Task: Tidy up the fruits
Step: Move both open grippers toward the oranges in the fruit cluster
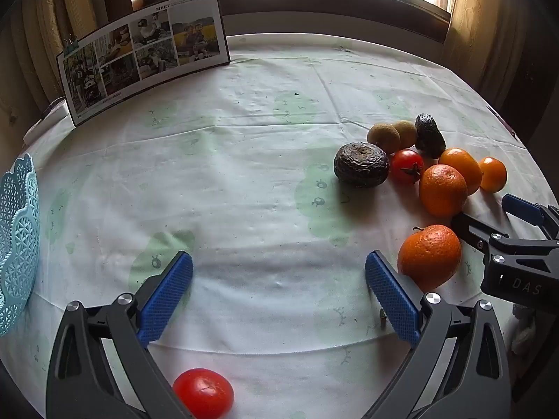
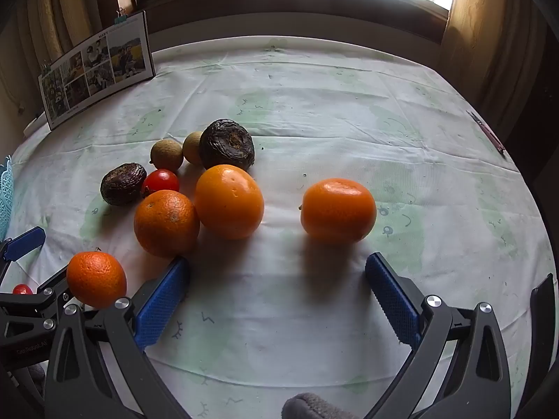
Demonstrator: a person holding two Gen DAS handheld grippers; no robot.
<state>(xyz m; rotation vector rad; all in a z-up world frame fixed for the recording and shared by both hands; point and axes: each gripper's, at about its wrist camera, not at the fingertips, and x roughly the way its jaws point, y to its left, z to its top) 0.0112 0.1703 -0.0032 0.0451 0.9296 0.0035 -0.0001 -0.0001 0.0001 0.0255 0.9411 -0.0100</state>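
1. While both grippers hang low over the table, the left gripper shows its blue pads spread wide with only cloth between them.
2. Right gripper is the same: fingers wide apart, gripping nothing, bare cloth in the gap.
3. Fruits sit in a loose cluster on the pale green-patterned cloth, off to the left gripper's right side.
4. One orange lies just beside the left gripper's right pad, outside the gap; whether they touch is hard to call.
5. From the right wrist, that orange sits by the right gripper's left finger, in front of the other tool's arm.
6. Ahead of the right gripper, a tangerine stands alone, apart from the rest.
7. Two more oranges press together, touching.
8. Behind them: a small tomato, two brown round fruits and two dark wrinkled fruits.
9. Another tomato lies on its own near the table's front edge, under the left gripper's frame.
10. Far left, a light blue lattice basket peeks in at the edge; what it holds is out of sight.
11. At the back, a photo board leans upright, held by binder clips.
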